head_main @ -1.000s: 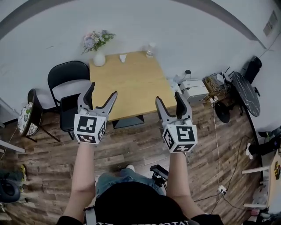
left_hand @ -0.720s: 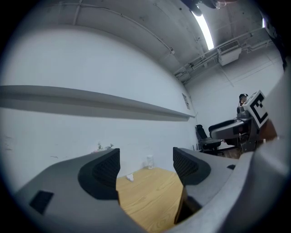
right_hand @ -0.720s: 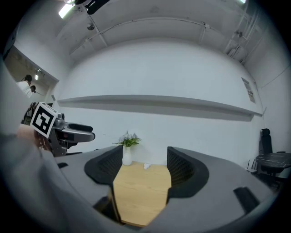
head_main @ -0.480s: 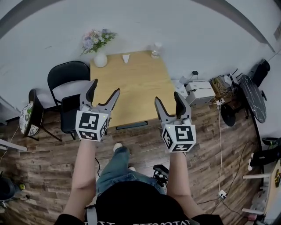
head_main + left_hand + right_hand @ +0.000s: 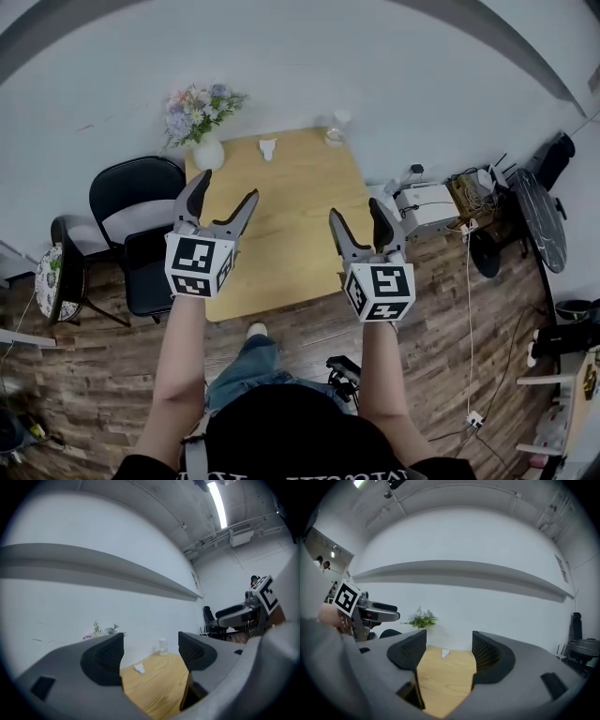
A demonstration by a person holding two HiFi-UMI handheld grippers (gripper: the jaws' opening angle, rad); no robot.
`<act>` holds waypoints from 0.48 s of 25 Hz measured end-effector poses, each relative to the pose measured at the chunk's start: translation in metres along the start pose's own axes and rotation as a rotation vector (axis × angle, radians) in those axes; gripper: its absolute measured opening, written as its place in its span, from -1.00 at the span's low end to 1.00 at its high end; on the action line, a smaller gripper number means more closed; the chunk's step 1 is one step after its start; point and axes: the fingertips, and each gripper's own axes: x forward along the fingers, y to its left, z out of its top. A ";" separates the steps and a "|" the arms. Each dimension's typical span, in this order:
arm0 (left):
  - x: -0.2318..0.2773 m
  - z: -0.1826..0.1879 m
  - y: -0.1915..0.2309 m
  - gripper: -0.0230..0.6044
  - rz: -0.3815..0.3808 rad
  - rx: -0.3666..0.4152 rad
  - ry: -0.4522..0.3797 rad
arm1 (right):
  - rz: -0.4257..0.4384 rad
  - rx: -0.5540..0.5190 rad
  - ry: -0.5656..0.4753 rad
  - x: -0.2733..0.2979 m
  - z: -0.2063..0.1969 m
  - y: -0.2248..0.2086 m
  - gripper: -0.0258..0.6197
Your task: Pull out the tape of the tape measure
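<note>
**Both tongs empty, tape measure not yet reached**

The left gripper (image 5: 223, 190) and right gripper (image 5: 356, 211) hung side by side above the near part of the wooden table (image 5: 281, 234), jaws spread wide and holding nothing. The only likely candidate for the tape measure was a small white object (image 5: 268, 148) at the table's far edge, between the vase of flowers (image 5: 207, 148) and a clear glass (image 5: 334, 136); it was too small to confirm.

To do the step well, I judged one gripper should pin the case while the other took the tape's tip and drew it straight out.

The head view alone showed the black chair (image 5: 131, 187) left of the table. The left gripper view alone showed the glass between its jaws; the right gripper view showed only the white object there.
</note>
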 end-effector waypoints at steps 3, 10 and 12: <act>0.027 -0.005 0.015 0.19 -0.021 -0.007 0.007 | 0.004 -0.014 0.014 0.033 0.002 0.001 0.06; 0.082 -0.027 0.037 0.19 -0.063 -0.050 0.035 | -0.002 -0.007 0.056 0.094 -0.006 0.000 0.05; 0.094 -0.037 0.039 0.19 -0.062 -0.061 0.055 | -0.005 0.000 0.069 0.106 -0.011 -0.002 0.05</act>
